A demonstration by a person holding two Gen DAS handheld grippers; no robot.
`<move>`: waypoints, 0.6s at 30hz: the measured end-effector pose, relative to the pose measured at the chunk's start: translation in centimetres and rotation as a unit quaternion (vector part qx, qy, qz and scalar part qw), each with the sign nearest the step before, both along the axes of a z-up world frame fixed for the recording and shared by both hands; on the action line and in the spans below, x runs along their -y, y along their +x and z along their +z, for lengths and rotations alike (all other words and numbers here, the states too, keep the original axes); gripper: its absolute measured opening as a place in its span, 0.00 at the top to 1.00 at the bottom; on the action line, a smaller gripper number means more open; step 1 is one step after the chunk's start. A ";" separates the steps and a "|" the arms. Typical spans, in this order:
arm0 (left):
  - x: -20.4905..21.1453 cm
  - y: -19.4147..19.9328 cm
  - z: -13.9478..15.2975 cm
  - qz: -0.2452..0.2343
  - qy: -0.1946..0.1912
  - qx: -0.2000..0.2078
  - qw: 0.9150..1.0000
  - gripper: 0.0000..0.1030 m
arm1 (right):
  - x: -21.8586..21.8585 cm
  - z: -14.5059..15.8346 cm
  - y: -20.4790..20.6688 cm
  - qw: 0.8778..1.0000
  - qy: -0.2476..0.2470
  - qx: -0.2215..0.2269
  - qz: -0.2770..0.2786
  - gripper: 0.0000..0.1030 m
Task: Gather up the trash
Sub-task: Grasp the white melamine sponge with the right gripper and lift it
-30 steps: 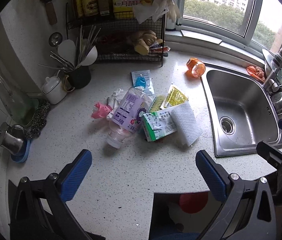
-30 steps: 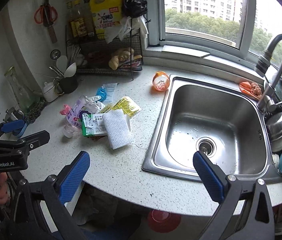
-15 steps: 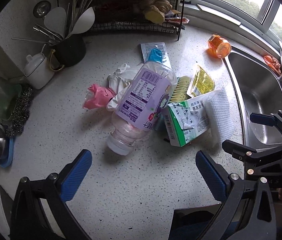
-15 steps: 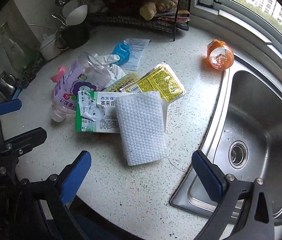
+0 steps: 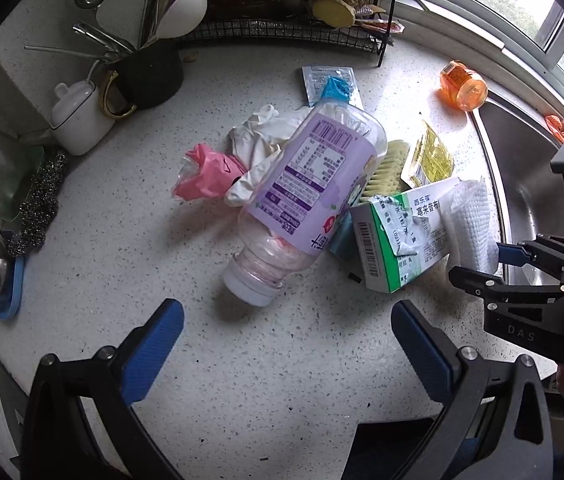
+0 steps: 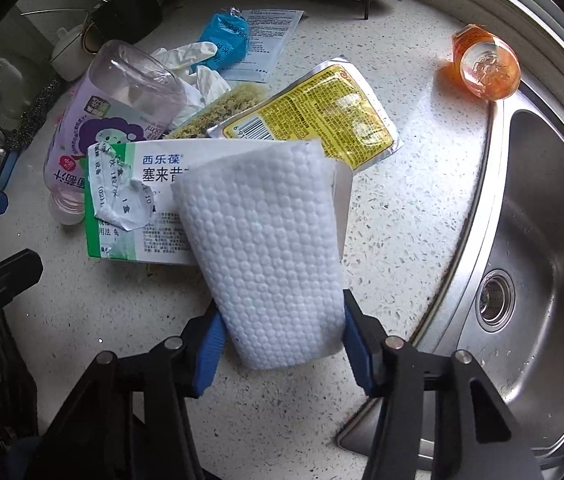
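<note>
A pile of trash lies on the speckled counter (image 5: 161,264): a plastic bottle with a purple label (image 5: 314,184), a green-and-white carton (image 6: 129,200), a yellow packet (image 6: 322,116), a pink scrap (image 5: 205,172), a white glove (image 5: 257,140) and a blue wrapper (image 6: 225,38). A white dimpled wipe (image 6: 265,240) lies over the carton. My right gripper (image 6: 282,332) points down at the wipe's near end. Its jaws are closing, the blue pads press both edges and the wipe bows up. My left gripper (image 5: 286,320) hangs open just short of the bottle's cap, holding nothing.
A steel sink (image 6: 542,200) lies right of the pile, with an orange container (image 6: 486,68) at its far corner. At the back stand a wire rack (image 5: 282,28), a black utensil cup (image 5: 149,72) and a white pot (image 5: 77,116). A steel scourer (image 5: 41,200) sits far left.
Both grippers came down toward the pile. The right jaws narrowed from wide open onto the wipe's near end, and the flat wipe now curls upward between the pads.
</note>
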State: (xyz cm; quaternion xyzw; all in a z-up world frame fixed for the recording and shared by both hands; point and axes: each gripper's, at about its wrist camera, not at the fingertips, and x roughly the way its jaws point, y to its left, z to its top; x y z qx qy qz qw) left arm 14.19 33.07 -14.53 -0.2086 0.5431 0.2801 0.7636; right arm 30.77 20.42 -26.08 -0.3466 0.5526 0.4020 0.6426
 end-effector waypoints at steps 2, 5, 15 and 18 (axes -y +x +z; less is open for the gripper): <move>0.2 0.2 0.4 -0.004 0.001 0.004 1.000 0.00 | 0.2 0.3 -0.4 1.000 0.006 0.004 0.002 0.66; 0.7 0.7 0.9 -0.015 0.005 0.008 1.000 0.00 | 1.0 0.8 -0.5 1.000 0.013 -0.003 -0.006 0.79; 1.4 3.6 3.1 -0.060 0.026 0.023 0.998 0.00 | 4.3 4.0 -0.7 0.997 0.061 -0.002 -0.041 0.91; 1.3 5.6 3.8 -0.078 0.033 0.026 0.996 0.00 | 4.8 5.6 -0.5 0.995 0.075 0.008 -0.059 0.91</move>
